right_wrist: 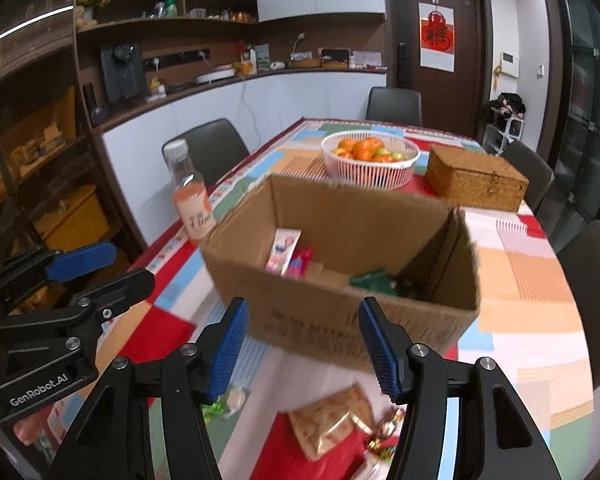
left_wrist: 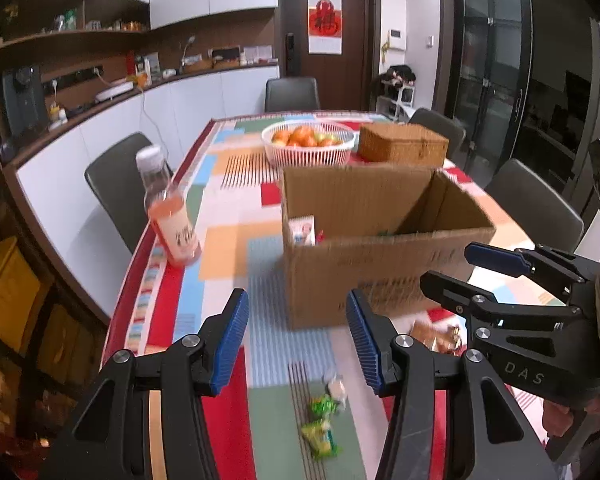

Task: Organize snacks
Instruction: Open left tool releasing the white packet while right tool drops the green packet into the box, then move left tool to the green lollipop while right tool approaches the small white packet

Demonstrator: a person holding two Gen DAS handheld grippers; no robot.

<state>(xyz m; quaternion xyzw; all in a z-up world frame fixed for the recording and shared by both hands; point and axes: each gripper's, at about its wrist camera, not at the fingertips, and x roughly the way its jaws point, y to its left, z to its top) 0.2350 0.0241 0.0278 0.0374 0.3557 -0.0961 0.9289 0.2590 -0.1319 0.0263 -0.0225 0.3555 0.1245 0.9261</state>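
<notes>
Basically both the left gripper point(left_wrist: 296, 340) & right gripper point(right_wrist: 304, 348) hang unclenched w/ nothing between the jaws, above loose snacks point(left_wrist: 320, 420) lying just before the cardboard box point(right_wrist: 340, 280), prob. their destination.

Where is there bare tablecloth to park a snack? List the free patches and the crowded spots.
Free: the stretch between the pink bottle and the cardboard box; also right of the box, before the wicker box. Crowded: the near edge, with green candies and a tan packet under both open grippers; the fruit basket fills the strip behind the box.
</notes>
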